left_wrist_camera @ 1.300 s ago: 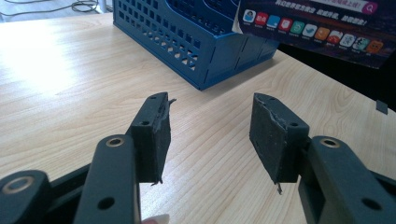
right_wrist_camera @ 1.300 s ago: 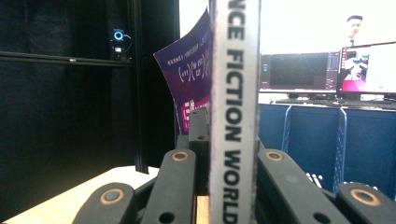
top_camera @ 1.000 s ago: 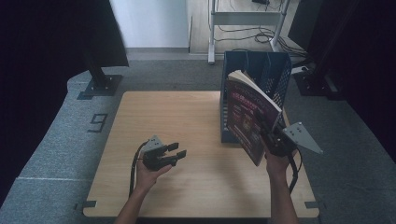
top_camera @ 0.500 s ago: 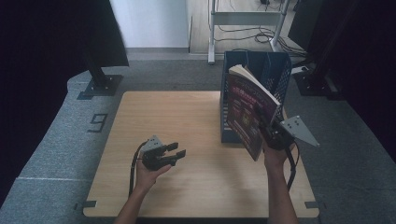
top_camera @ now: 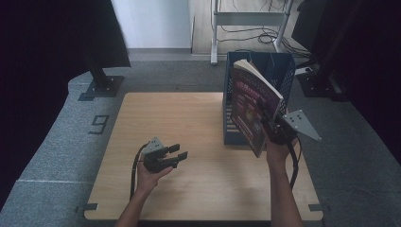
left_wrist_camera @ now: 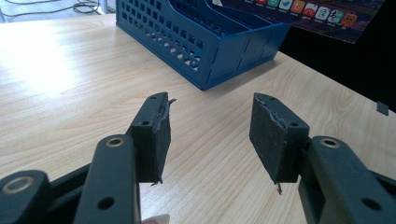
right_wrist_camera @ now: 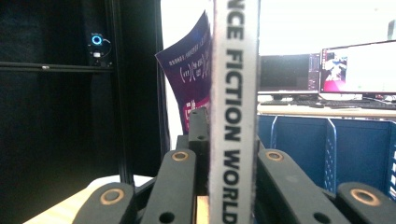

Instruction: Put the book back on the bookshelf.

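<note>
Right gripper has its fingers pinching the magazine at the spine, held upright, clear of the desk, long axis near vertical. The blue file rack sits just behind the magazine, slots open upward, so the magazine likely goes back and down. Left gripper rests well apart on the desk, fingers spread, nothing between them. Right hand is the nearer.

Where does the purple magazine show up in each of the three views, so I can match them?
High view: magazine right of centre, upright, clamped in the right gripper.
Left gripper view: its cover at the top right edge.
Right gripper view: its spine centre, between the jaws.
Shared landmark: blue file rack.
</note>
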The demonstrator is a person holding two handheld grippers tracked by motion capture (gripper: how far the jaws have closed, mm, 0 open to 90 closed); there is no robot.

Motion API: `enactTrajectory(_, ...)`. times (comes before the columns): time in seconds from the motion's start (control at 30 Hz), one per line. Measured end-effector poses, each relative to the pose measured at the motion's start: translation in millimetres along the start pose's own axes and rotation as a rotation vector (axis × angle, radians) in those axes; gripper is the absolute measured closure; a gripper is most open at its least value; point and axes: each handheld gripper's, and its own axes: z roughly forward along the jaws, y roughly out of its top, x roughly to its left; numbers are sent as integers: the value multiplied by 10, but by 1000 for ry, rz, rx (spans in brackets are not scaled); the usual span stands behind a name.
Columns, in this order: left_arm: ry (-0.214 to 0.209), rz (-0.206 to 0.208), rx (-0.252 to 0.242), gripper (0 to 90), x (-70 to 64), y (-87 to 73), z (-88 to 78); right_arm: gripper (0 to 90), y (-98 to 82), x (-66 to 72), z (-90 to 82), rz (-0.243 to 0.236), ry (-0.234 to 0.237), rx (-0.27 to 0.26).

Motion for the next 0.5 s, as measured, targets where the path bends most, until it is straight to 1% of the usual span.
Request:
enactTrajectory(0.27,2,-4,3,479,6,-7,3,814,-26,28,114,-12,-23,12)
enactTrajectory(0.4,3,-5,3,479,17,-9,-1,814,-3,31,161,-29,-27,14)
enactTrajectory(0.5,3,-7,4,479,21,-12,-1,814,16,36,197,-34,-31,15)
